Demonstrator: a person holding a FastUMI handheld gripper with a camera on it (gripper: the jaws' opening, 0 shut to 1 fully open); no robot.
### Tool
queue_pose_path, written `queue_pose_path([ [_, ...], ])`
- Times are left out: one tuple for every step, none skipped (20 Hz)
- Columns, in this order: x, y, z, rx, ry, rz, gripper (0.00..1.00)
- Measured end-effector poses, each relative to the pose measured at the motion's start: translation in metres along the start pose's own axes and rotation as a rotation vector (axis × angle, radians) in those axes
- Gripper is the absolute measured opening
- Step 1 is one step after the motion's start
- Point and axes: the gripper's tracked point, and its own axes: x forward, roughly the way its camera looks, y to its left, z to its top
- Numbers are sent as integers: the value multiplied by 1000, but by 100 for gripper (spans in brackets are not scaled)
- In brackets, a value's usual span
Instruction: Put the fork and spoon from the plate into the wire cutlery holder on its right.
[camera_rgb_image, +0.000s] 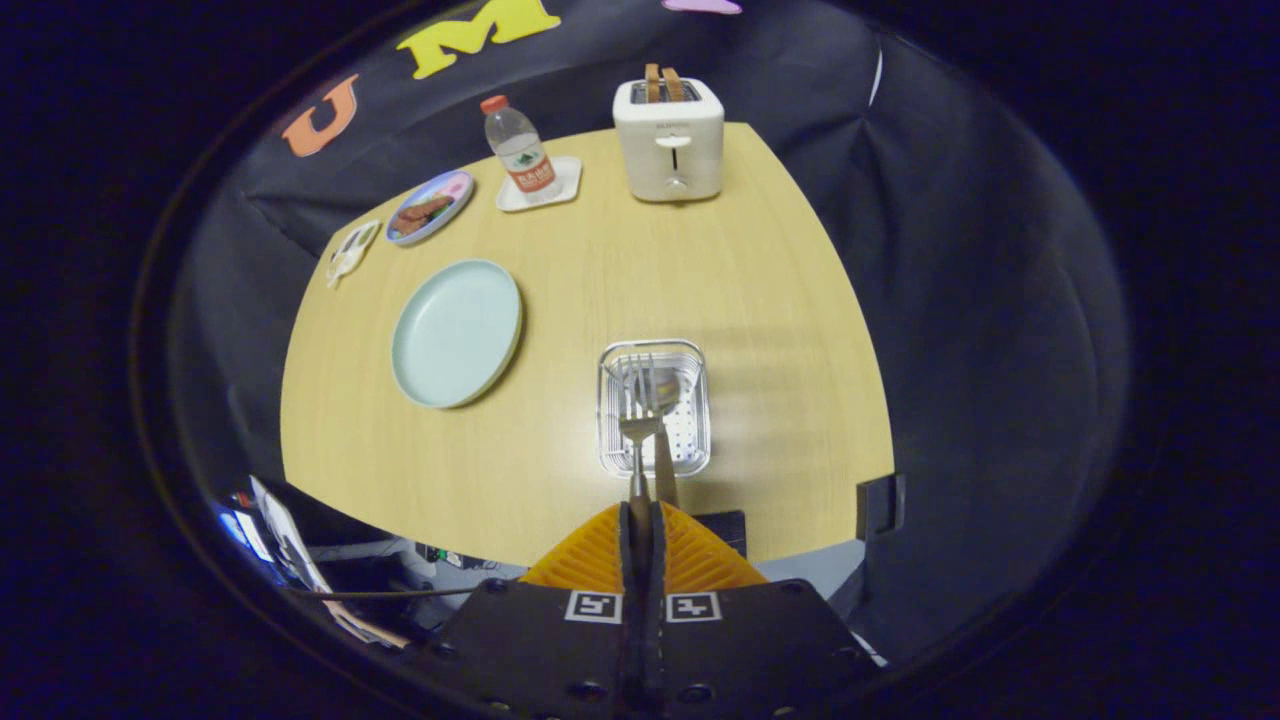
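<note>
Your gripper (645, 515) sits at the bottom centre of the frame, its two orange ribbed fingers (590, 555) pressed together on the handle of the fork (637, 420). The fork points straight ahead of the fingertips, its tines over the wire cutlery holder (654, 407) just beyond them, in the lower middle of the frame. Right beside the fork, the spoon (663, 392) shows with its bowl inside the holder and its handle running back toward your fingers; whether the fingers also touch that handle, you cannot tell. The holder stands on the wooden table (760, 330). To its left lies the pale green plate (457, 332), bare. Further off, toward the upper left, are a small dish of food (431, 206) and a water bottle (519, 148) on a white coaster (566, 183). At top centre stands a white toaster (669, 138) with two slices of toast in its slots.
</note>
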Motion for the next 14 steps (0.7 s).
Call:
queue_pose_path([
  [0, -2, -4, 23, 42, 7, 2],
  [0, -4, -6, 46, 81, 10, 1],
  [1, -6, -5, 64, 103, 16, 1],
  [3, -6, -4, 74, 125, 19, 1],
  [4, -9, 0, 84, 138, 13, 1],
  [6, -10, 3, 91, 152, 4, 1],
  [6, -11, 4, 91, 176, -5, 2],
  [8, -9, 7, 89, 199, -6, 5],
  [7, -5, 10, 89, 220, 0, 5],
  [7, -1, 10, 96, 247, 8, 5],
  [10, 2, 8, 93, 279, 14, 5],
  [12, 6, 5, 93, 308, 20, 5],
  [13, 8, 5, 100, 328, 18, 5],
  [16, 8, 6, 101, 337, 12, 5],
])
